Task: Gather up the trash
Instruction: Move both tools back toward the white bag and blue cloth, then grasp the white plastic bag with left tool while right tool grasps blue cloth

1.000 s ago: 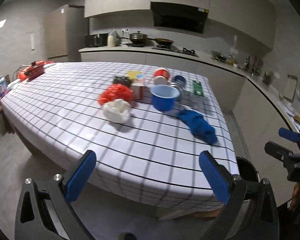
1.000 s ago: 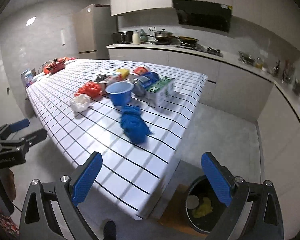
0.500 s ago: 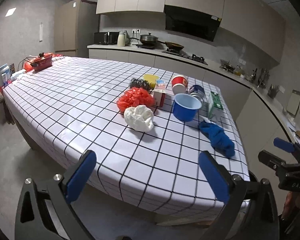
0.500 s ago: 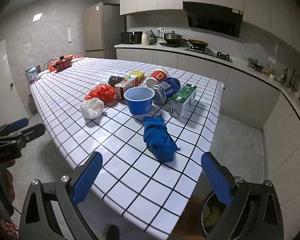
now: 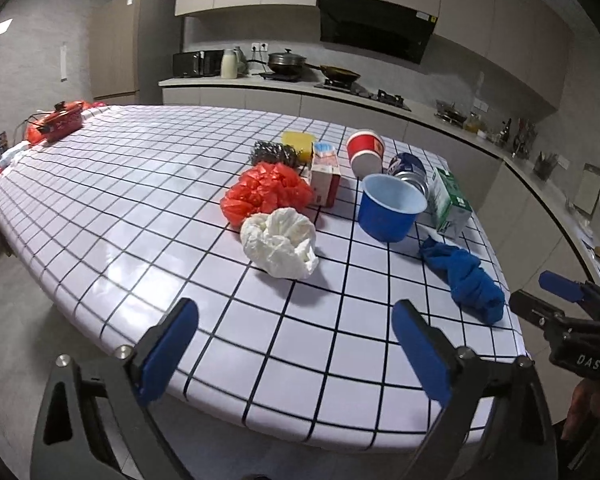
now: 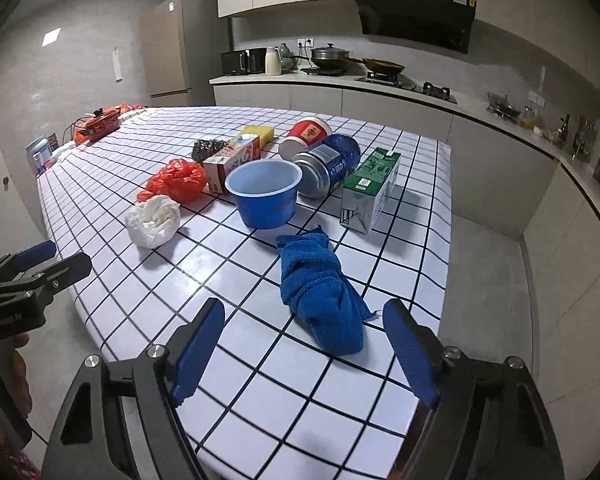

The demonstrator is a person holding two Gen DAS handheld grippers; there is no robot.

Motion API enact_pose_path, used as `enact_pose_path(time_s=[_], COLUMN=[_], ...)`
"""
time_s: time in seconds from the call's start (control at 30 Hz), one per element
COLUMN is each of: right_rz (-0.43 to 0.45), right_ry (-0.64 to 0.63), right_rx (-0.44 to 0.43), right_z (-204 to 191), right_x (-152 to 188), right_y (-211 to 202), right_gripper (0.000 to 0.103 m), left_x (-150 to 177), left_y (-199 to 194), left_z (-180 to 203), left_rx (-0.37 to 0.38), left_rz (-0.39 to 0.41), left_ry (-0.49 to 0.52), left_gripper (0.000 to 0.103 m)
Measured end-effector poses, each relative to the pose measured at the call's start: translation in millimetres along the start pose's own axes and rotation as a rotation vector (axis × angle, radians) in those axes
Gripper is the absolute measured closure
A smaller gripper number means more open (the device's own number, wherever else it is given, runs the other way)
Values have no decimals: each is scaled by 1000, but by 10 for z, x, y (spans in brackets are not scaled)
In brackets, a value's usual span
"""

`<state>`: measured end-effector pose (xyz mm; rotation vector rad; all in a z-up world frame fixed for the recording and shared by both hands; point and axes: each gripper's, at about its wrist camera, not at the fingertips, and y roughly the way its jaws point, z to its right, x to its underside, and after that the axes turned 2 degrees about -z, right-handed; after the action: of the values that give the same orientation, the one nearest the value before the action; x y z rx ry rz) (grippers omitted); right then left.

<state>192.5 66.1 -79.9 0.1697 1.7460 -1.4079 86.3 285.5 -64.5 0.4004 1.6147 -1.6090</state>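
Note:
A white crumpled bag [image 5: 279, 243] [image 6: 153, 220], a red plastic bag [image 5: 266, 194] [image 6: 177, 181], a small carton [image 5: 325, 178], a red paper cup [image 5: 365, 152], a blue can [image 6: 328, 166], a green-white carton [image 6: 371, 188] and a blue bowl [image 5: 390, 207] [image 6: 265, 193] lie on the checked table [image 5: 140, 200]. A blue cloth [image 6: 324, 300] [image 5: 466, 278] lies near the table's near edge. My left gripper [image 5: 296, 352] is open and empty, over the near edge before the white bag. My right gripper [image 6: 304, 352] is open and empty, just short of the blue cloth.
A yellow sponge [image 5: 298, 142] and a steel scourer [image 5: 274, 153] lie behind the trash. A red appliance [image 5: 60, 122] stands at the table's far left corner. Kitchen counters with a stove [image 6: 380, 76] run along the back and right walls. Grey floor lies right of the table [image 6: 484, 280].
Both grippers have risen and moved forward over the table's near edge. The floor bin has dropped out of the right wrist view. Both stay open.

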Motion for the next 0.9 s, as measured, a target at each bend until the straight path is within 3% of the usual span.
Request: enact_pose_path(time_s=[0.1, 0.63, 0.77, 0.9], right_rz=[-13, -95, -137, -143], right_ry=[12, 60, 71, 77], right_rx=[6, 55, 63, 63], right_z=[-4, 68, 100, 83], right_x=[-26, -86, -41, 7], right_y=[111, 703, 843, 822], right_gripper=[22, 27, 27, 35], left_x=[-44, -210, -266, -324], left_y=[102, 668, 819, 865], left_z=[-9, -115, -142, -210], left_rx=[17, 56, 54, 75], left_rz=[-21, -98, -130, -137], left_ry=[16, 38, 39, 7], left_gripper=[15, 15, 19, 24])
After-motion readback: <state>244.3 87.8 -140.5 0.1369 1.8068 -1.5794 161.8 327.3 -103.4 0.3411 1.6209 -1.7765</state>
